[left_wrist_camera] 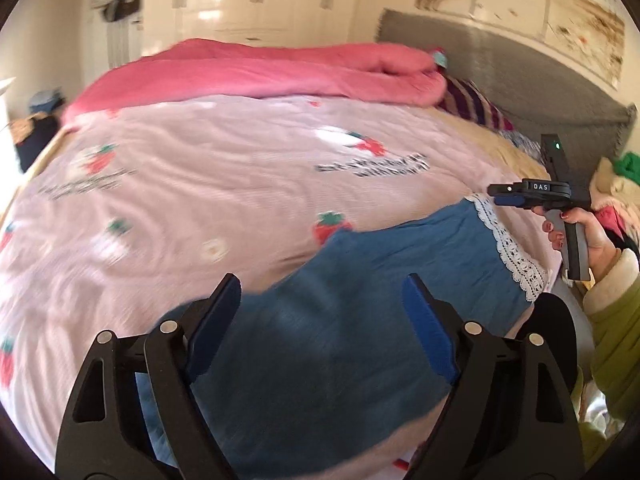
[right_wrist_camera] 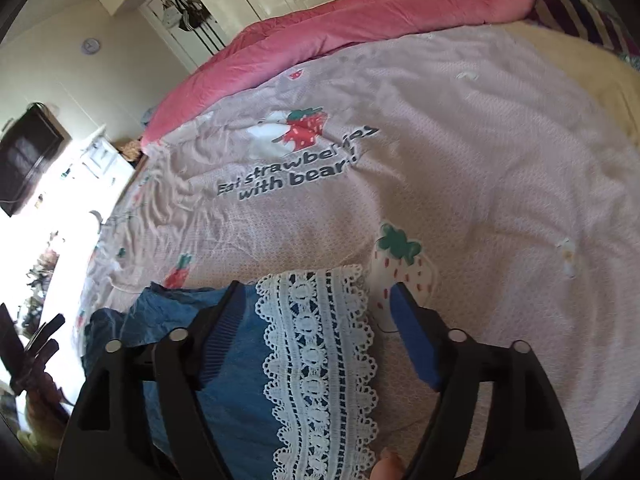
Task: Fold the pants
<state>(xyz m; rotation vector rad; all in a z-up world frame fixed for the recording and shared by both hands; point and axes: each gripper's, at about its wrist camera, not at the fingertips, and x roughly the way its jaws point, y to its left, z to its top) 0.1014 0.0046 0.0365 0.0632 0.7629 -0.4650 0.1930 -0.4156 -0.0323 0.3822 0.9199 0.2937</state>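
1. Your left gripper point(left_wrist_camera: 320, 308) stands wide and empty over the blue pants point(left_wrist_camera: 360, 280); your right gripper point(right_wrist_camera: 316, 316) is wide too, straddling the lace hem point(right_wrist_camera: 316, 360), pads clear of it.
2. Expect light, limp cloth that sags and drags on the strawberry bedsheet point(right_wrist_camera: 480, 160); pinch a hem corner or the waist edge.
3. Ahead of both tongs the sheet lies open up to the pink duvet point(left_wrist_camera: 260, 68).
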